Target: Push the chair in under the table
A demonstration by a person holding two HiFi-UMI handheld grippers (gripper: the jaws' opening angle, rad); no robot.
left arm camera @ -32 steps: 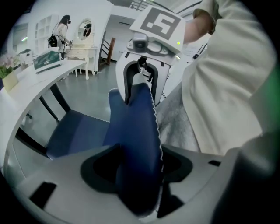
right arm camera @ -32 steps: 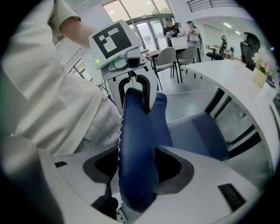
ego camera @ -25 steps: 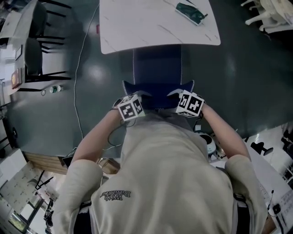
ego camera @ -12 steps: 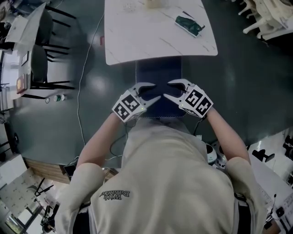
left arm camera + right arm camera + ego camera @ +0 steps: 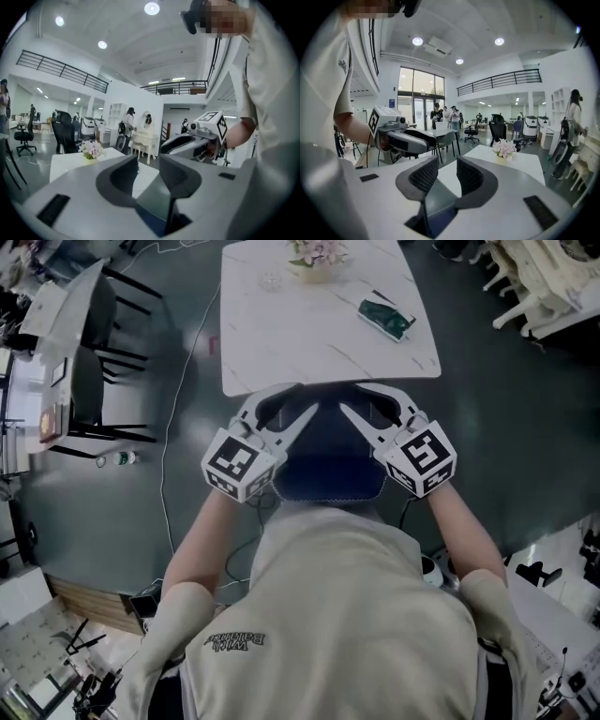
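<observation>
A dark blue chair (image 5: pixel 328 465) stands partly under the near edge of the white marble table (image 5: pixel 281 334), its back toward me. Both grippers hang raised above the chair, apart from it, pointing toward the table. My left gripper (image 5: pixel 306 399) and my right gripper (image 5: pixel 352 397) lean their tips toward each other. The jaws of both have just been closing, with a gap still between them and nothing inside. In the left gripper view the gap (image 5: pixel 148 172) shows only table and floor. The right gripper view's gap (image 5: pixel 446 177) is the same.
On the table stand pink flowers (image 5: pixel 314 253) and a dark green packet (image 5: pixel 386 319). Black chairs (image 5: pixel 94 343) and a bottle (image 5: pixel 117 458) are on the left, and a cable (image 5: pixel 173 399) crosses the floor. White furniture (image 5: pixel 544 282) is at the top right. People stand far off.
Both grippers have lifted from the top corners of the chair back and swung up toward the table. Their jaws have narrowed. More of the table has come into view.
</observation>
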